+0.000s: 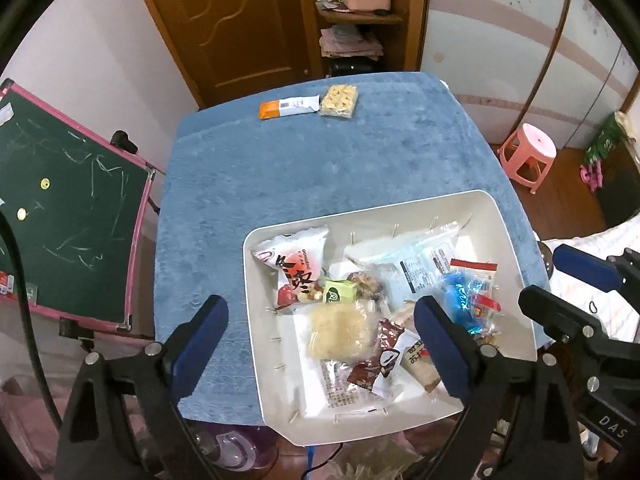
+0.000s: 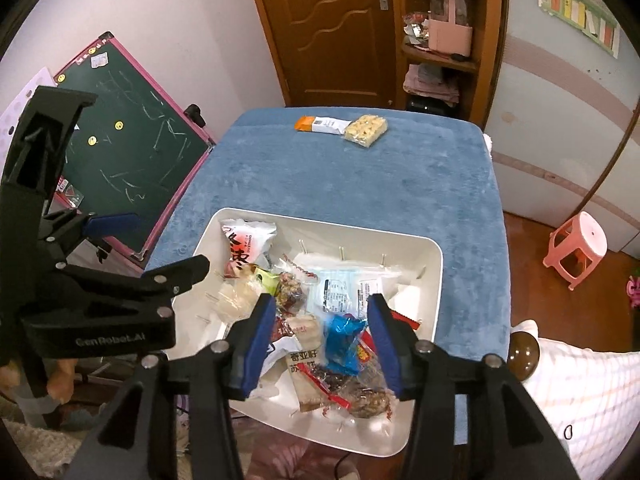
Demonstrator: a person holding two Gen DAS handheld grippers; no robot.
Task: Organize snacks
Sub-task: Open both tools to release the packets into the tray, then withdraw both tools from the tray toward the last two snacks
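Note:
A white bin (image 1: 508, 224) (image 2: 434, 276) full of wrapped snacks sits at the near edge of a blue-covered table (image 1: 320, 168) (image 2: 360, 184). It holds a red-and-white pack (image 1: 296, 264), a blue candy pack (image 2: 340, 344) and several others. An orange-and-white bar (image 1: 289, 106) (image 2: 320, 124) and a clear pack of pale puffs (image 1: 339, 100) (image 2: 366, 130) lie side by side at the table's far edge. My left gripper (image 1: 320, 332) is open and empty above the bin's near left part. My right gripper (image 2: 322, 336) is open and empty above the bin's near side.
A green chalkboard with a pink frame (image 1: 68, 216) (image 2: 132, 148) leans left of the table. A pink stool (image 1: 528, 152) (image 2: 576, 248) stands on the floor at the right. A wooden door (image 2: 332, 28) and shelves (image 1: 360, 12) are behind the table.

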